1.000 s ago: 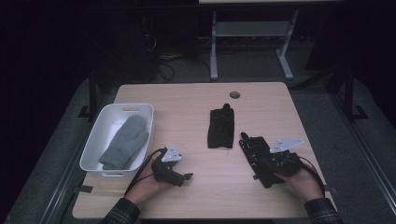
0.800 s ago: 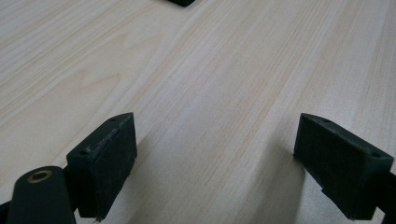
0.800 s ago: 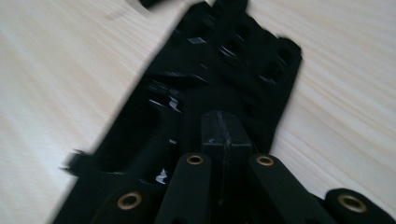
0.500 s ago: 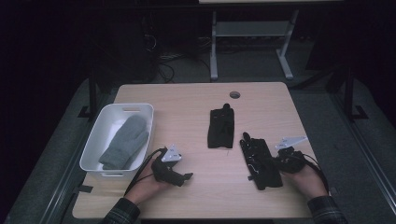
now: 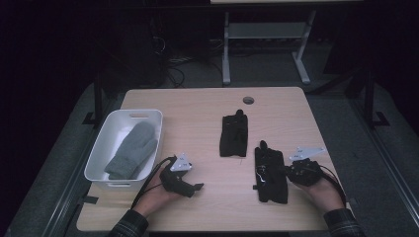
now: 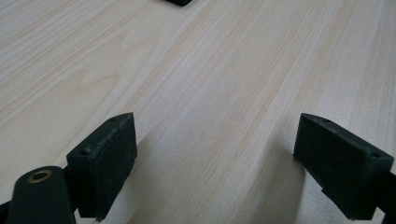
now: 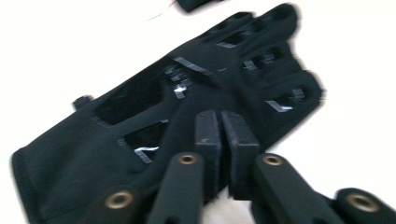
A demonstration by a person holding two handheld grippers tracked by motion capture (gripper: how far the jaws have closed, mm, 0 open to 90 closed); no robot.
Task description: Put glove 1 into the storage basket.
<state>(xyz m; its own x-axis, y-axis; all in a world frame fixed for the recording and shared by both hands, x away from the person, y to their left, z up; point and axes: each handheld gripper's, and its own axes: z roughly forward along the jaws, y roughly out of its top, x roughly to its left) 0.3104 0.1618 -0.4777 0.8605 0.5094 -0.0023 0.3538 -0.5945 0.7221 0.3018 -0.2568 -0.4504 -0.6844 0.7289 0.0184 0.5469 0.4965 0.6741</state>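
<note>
Table (image 5: 197,207): black glove (image 7: 154,107) flat, directly ahead of right jaws.

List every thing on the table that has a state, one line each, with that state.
Black glove: flat on the table, edge by the right gripper's jaws.
Second black glove: flat on the table, untouched.
Grey mitten: lying in the bin.
White bin: upright on the table's left.
Left gripper: jaws wide open over bare wood.
Right gripper: jaws nearly together, just starting to open; a grip on the glove cannot be told.
</note>
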